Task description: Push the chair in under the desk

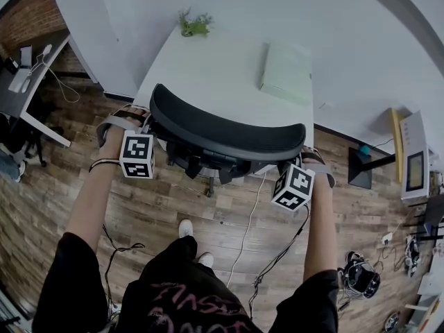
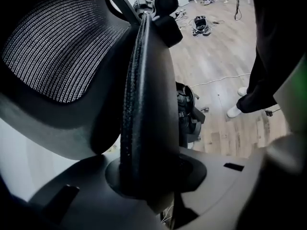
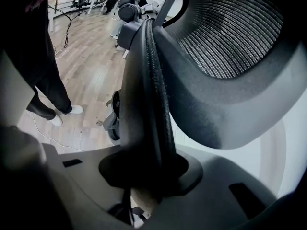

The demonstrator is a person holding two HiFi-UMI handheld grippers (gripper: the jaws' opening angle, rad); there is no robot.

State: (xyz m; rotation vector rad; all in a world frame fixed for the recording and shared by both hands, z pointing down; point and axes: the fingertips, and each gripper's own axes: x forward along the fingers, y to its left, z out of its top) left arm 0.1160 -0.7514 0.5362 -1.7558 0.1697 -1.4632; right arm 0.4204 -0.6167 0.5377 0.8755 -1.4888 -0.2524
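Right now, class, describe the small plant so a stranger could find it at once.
Start at the white desk beyond the black chair. At its far left corner stands the small plant, the only leafy thing there; the pale flat box lies to its right.

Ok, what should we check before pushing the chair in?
1. Left gripper closed on the chair back's edge: ok.
2. Right gripper closed on the other edge: ok.
3. Chair stands in front of the desk: ok.
4. Room under the desk: cannot tell, the top hides it.
5. Cable on the floor clear of the wheels: cannot tell, it runs under the chair.
6. Plant and book back from the near edge: ok.
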